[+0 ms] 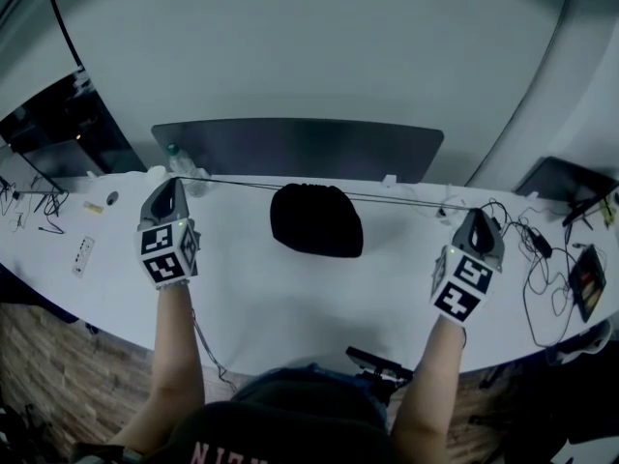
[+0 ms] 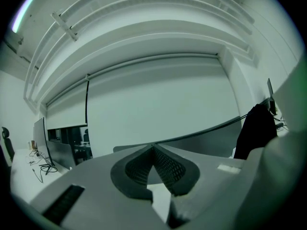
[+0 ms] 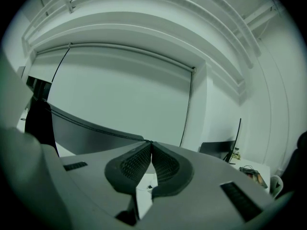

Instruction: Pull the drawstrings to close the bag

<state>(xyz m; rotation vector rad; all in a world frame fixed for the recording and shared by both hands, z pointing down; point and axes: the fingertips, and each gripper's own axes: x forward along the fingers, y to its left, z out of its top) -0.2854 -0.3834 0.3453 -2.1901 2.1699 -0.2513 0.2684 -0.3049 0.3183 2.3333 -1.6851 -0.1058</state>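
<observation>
A black drawstring bag (image 1: pixel 316 220) sits on the white table (image 1: pixel 290 307), at the middle of its far side. Its thin dark drawstrings (image 1: pixel 242 183) run taut from the bag's top out to both sides. My left gripper (image 1: pixel 172 182) is shut on the left string end, well to the left of the bag. My right gripper (image 1: pixel 476 215) is shut on the right string end, far to the right. In the left gripper view the string (image 2: pixel 201 132) leads from the shut jaws to the bag (image 2: pixel 256 128). The right gripper view shows the string (image 3: pixel 96 126) running left to the bag (image 3: pixel 38 123).
A dark partition panel (image 1: pixel 290 148) stands along the table's back edge. A bottle (image 1: pixel 179 162) is by the left gripper. Cables and small devices (image 1: pixel 546 259) lie at the right end, a power strip (image 1: pixel 83 254) at the left. A monitor (image 1: pixel 58 124) stands far left.
</observation>
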